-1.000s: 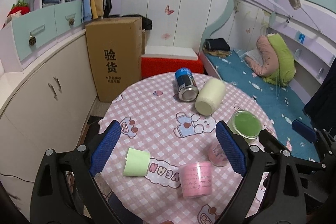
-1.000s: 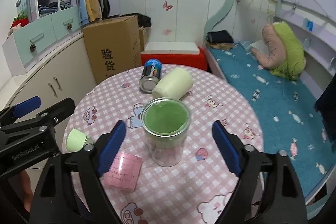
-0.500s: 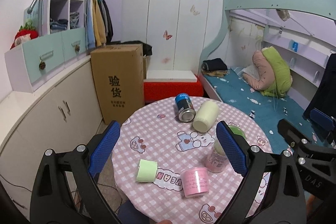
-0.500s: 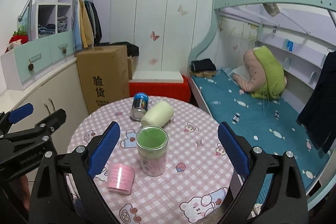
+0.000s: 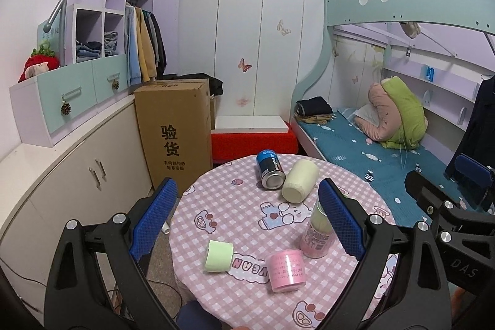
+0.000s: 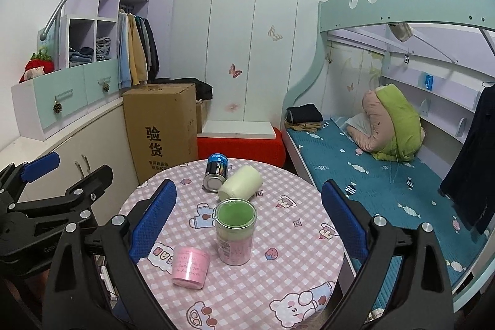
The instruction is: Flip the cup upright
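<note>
Left wrist view: my left gripper has its jaws spread wide and holds nothing; it hangs above the round table with the pink checked cloth. My right gripper is likewise spread wide and empty, above the same table.

Landmark: the clear cup with green lining, which stands upright near the table centre, mouth up. In the left wrist view this cup is partly hidden behind my right-hand blue finger pad.

Positions relative to that cup:
- Pink cup: just beside it on the near-left side, not touching; it rests on its wide end with the narrower end up.
- Small green cup: lies on its side farther left, beyond the pink cup, near the table edge. It shows only in the left wrist view.
- Cream cup: lies on its side just behind it, flat end toward the camera.
- Blue can: lies on its side behind and slightly left, touching or nearly touching the cream cup; I cannot tell which.

Behind the table, left of the landmark, stands a cardboard box; to the right is a bunk bed with a teal sheet.
</note>
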### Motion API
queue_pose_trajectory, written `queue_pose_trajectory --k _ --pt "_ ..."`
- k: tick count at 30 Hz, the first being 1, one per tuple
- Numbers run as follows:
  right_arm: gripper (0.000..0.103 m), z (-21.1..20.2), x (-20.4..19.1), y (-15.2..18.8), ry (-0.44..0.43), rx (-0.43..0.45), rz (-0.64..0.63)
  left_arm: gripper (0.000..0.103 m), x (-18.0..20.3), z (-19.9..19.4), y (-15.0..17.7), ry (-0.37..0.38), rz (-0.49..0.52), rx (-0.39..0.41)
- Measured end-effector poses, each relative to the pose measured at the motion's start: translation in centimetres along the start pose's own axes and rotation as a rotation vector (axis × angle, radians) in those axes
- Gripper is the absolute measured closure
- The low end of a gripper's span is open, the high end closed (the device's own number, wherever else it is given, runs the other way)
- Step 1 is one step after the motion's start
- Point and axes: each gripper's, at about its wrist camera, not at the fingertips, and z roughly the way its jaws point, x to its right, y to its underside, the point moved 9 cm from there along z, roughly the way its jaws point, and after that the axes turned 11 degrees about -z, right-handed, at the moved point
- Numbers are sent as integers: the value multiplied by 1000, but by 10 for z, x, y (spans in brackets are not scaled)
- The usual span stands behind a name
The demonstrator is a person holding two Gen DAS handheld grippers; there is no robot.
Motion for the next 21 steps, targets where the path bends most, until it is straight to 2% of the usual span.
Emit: queue_pose_trajectory --k 13,16,21 --pt "11 2 6 1 -1 3 17 10 4 3 -7 11 -2 12" --pt "7 2 7 1 6 5 18 10 5 3 -8 18 -5 14" --pt "7 3 8 -1 0 8 24 10 5 4 -9 14 0 20"
